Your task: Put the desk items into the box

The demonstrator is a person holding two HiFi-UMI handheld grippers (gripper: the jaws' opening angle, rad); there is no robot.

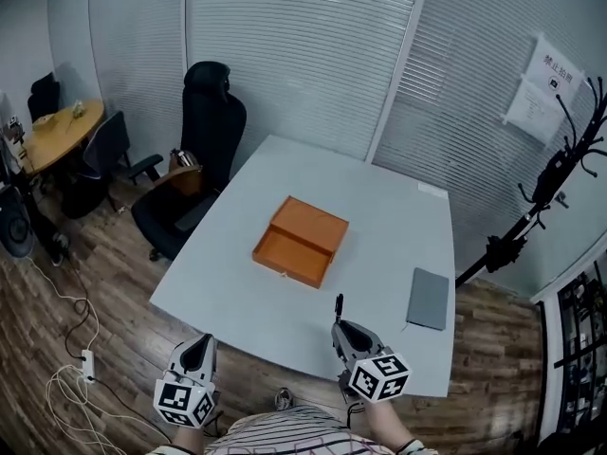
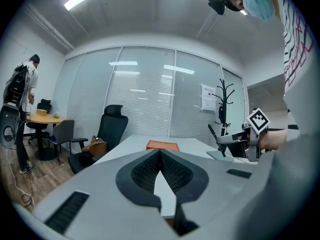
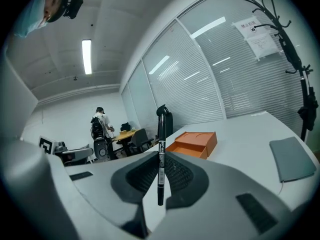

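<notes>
The left hand-held gripper (image 1: 197, 349) hangs just off the near edge of the worktop (image 1: 384, 211), jaws pressed together on nothing; the orange box (image 1: 300, 240) lies open mid-worktop; the right hand-held gripper (image 1: 343, 333) clamps a black pen (image 1: 339, 304) upright, near the front edge; a grey notebook (image 1: 429, 298) lies flat further right.

This was an office. Glass partition walls (image 1: 303, 55) hung with closed slatted blinds enclosed the room, and a printed paper notice (image 1: 542, 88) was stuck to one pane. A black high-backed swivel chair (image 1: 204, 121) stood at a large white desk (image 1: 379, 226). A round wooden meeting table (image 1: 57, 131) with further chairs filled a corner. A black coat stand (image 1: 560, 173) rose beside the partition, fluorescent strip lights (image 3: 86, 56) ran along the ceiling, and a power strip (image 1: 87, 360) with loose white cable lay on the wood-plank floor (image 1: 95, 282).
</notes>
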